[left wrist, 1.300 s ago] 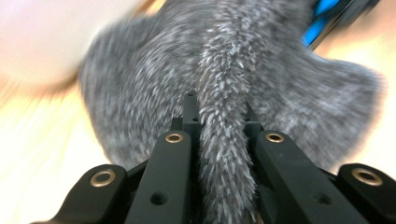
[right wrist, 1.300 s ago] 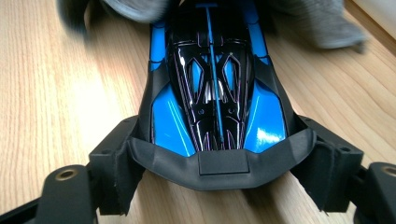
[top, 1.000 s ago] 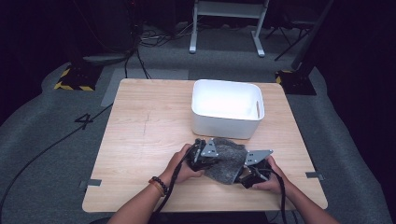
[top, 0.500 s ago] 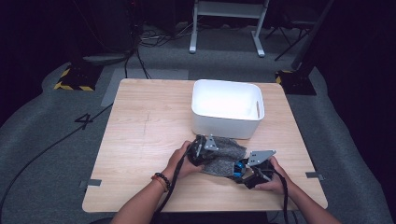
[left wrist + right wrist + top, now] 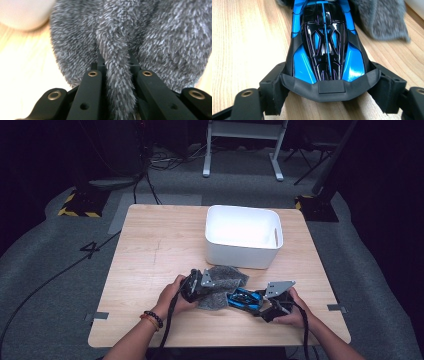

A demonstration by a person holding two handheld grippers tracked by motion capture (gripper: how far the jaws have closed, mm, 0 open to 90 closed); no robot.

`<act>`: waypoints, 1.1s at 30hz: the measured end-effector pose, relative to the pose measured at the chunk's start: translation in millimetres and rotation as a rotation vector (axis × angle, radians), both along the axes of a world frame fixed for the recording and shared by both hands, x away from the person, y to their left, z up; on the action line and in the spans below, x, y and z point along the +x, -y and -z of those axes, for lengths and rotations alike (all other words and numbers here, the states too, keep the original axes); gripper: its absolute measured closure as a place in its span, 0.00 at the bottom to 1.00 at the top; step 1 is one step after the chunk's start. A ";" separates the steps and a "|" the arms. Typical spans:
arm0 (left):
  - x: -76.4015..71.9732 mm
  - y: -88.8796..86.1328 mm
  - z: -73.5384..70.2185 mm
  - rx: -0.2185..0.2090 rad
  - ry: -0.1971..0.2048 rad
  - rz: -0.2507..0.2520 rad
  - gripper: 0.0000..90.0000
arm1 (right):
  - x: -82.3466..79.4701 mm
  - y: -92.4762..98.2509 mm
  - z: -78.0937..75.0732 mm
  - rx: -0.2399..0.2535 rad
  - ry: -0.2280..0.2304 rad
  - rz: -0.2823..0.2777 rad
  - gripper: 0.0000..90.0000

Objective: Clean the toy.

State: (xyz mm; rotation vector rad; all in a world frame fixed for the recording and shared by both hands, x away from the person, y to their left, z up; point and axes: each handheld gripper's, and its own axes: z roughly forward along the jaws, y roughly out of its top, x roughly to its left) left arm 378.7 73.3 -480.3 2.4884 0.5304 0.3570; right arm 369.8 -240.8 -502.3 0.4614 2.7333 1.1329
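A blue and black toy car [image 5: 243, 299] lies on the wooden table [image 5: 150, 250] near its front edge. My right gripper [image 5: 260, 304] holds it from the right; in the right gripper view the jaws clamp the car [image 5: 324, 42] by its two sides, with my right gripper [image 5: 330, 90] shut on it. A grey fuzzy cloth [image 5: 222, 285] lies bunched just left of the car, its edge against the car's far end. My left gripper [image 5: 206, 287] is shut on a fold of the cloth [image 5: 155, 37], which runs down between the jaws of my left gripper [image 5: 117, 75].
A white plastic bin [image 5: 243, 240] stands right behind the cloth, at the table's middle right. Its rounded corner [image 5: 22, 12] appears in the left gripper view. Bare wood stretches over the table's left half. Cables and a stand's legs lie on the floor beyond.
My left gripper has pulled the cloth to the left, off the car, so the blue body now lies bare between the two grippers. The right hand has kept still.
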 end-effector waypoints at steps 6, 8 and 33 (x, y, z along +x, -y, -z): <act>-16.5 -7.2 2.1 -0.036 -0.033 0.055 0.89 | -0.1 -0.6 -0.1 -0.001 -0.001 0.002 0.27; -23.8 -1.9 1.0 -0.052 -0.035 0.086 0.89 | -0.2 -1.2 -0.1 0.000 -0.003 0.003 0.27; -36.3 63.2 10.3 -0.080 -0.063 0.287 0.89 | -1.7 -5.5 -0.3 -0.001 -0.008 0.012 0.27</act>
